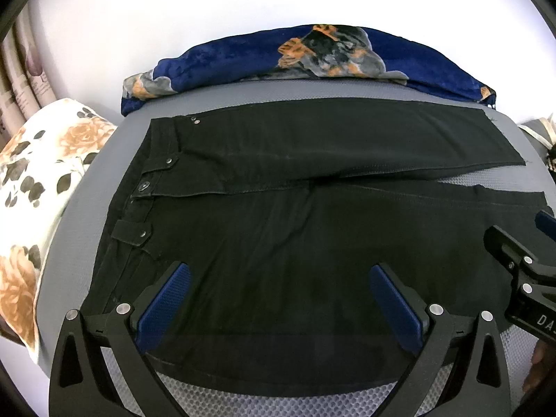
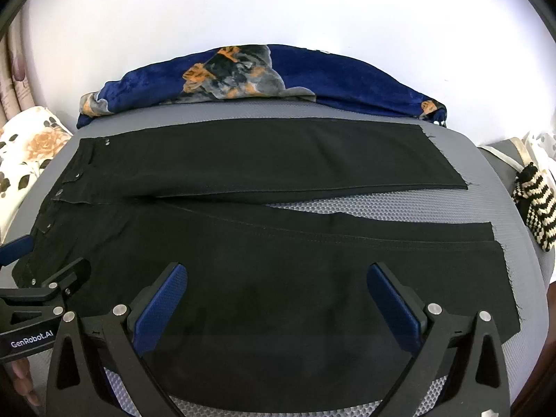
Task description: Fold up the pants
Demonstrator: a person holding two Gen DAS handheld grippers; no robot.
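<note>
Now | left gripper (image 1: 279, 299), right gripper (image 2: 278, 299) fingers wide apart, empty | over pants (image 2: 278, 243)

- Left wrist view: looks forward between its own spread left tongs (image 1: 279, 299), low and close over the near edge of the black pants (image 1: 278, 229), toward the waistband end; the right tongs (image 1: 521, 260) enter at its right edge.
- Right wrist view: same low, forward angle from the right tongs (image 2: 278, 299), nearer the leg hems.
- Shared: the pants, grey bed (image 2: 462, 160), blue blanket (image 1: 236, 55), white wall.
</note>
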